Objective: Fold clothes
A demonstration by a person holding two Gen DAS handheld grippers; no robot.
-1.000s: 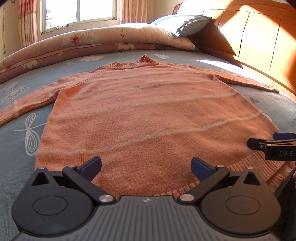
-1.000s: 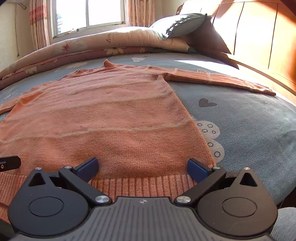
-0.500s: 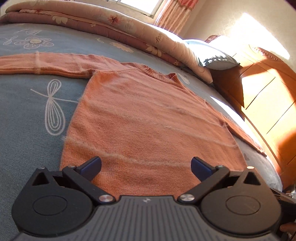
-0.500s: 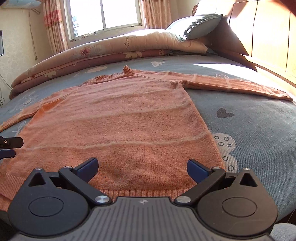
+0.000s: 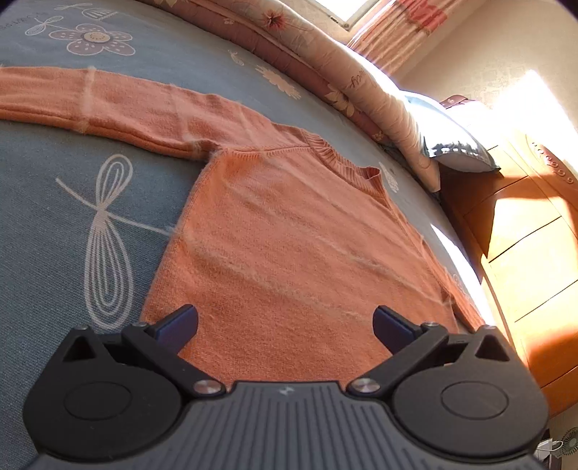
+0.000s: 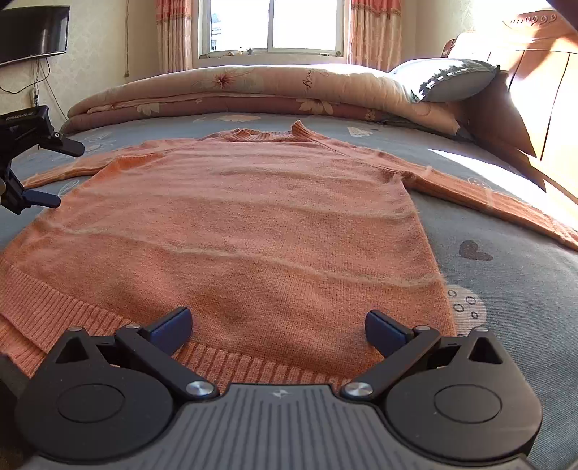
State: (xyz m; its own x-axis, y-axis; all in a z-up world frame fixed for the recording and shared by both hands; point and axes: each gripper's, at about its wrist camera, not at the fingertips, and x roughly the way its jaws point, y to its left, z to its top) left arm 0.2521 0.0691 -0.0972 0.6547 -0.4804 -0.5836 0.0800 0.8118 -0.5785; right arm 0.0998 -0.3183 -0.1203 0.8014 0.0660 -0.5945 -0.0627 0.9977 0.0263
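Behind left gripper (image 5: 285,320), sweater (image 5: 289,253) hem.

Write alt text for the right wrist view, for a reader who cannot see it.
An orange sweater lies flat and unfolded on a blue patterned bed, sleeves spread to both sides. The right gripper hovers open over its ribbed hem, and the left gripper shows open at the left edge. A rolled quilt and a window lie beyond.

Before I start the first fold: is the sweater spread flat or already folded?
Spread flat. The sweater lies in one layer on the bed, both sleeves stretched outwards, hem and collar uncovered.
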